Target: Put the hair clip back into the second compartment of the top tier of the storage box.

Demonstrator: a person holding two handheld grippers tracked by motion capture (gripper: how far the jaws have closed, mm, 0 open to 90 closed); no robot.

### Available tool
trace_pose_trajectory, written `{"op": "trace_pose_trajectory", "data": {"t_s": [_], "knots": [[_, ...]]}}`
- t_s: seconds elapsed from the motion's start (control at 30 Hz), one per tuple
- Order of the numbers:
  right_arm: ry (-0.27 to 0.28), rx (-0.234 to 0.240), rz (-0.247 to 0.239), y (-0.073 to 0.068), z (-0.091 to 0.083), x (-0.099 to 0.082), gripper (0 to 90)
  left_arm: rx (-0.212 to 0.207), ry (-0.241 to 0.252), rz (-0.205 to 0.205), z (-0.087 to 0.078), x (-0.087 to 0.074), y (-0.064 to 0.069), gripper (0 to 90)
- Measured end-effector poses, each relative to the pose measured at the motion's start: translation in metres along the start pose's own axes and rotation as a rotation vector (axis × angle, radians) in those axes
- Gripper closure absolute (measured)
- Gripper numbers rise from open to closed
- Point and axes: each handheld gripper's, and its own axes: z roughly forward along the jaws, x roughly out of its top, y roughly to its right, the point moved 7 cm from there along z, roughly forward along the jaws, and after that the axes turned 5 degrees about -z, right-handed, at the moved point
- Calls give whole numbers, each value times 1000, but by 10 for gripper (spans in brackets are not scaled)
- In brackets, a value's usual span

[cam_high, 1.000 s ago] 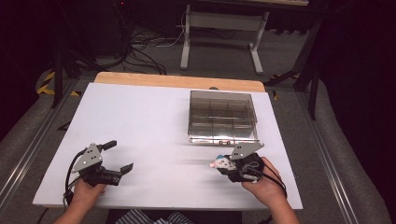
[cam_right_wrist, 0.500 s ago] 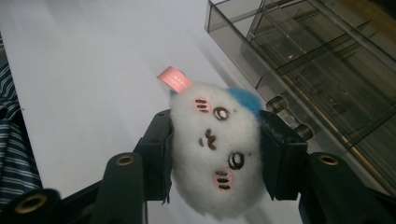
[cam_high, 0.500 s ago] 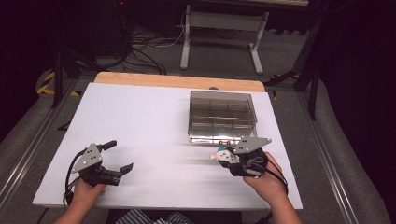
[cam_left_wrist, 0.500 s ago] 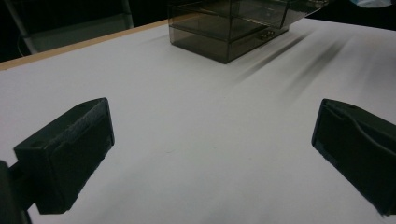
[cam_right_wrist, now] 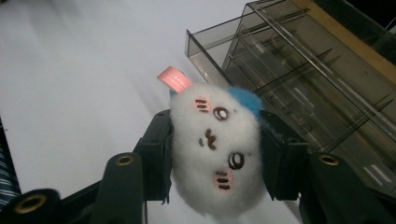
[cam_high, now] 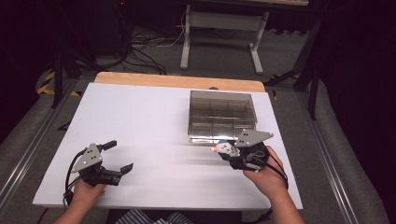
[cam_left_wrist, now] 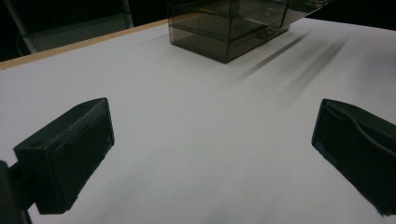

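Observation:
A small white plush toy [cam_right_wrist: 215,149] with a stitched face, a blue tuft and a pink tag sits squeezed between the two black jaws of my right gripper [cam_right_wrist: 215,163]. In the high view that gripper [cam_high: 227,151] hovers just in front of the smoky clear compartment box [cam_high: 222,116], with the plush toy [cam_high: 224,147] at its tip. My left gripper [cam_high: 120,156] rests at the table's front left, jaws wide apart. Its own view shows both black pads [cam_left_wrist: 70,154] with bare white table between them and the compartment box [cam_left_wrist: 233,23] far ahead.
The white table top [cam_high: 149,121] has a wooden strip along its far edge. The box [cam_right_wrist: 317,88] has an open front drawer and several divided cells. Beyond the table stand a metal frame and cables on the floor.
My right gripper has lifted slightly with the plush toy and edged toward the box. The left gripper has stayed put.

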Motion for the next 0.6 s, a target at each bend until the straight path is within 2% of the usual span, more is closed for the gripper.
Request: {"op": "trace_pose_trajectory", "data": {"t_s": [0.6], "knots": [[-17,-75,32,20,1,13,516,-3,-2,-6,0,0,0,0]]}}
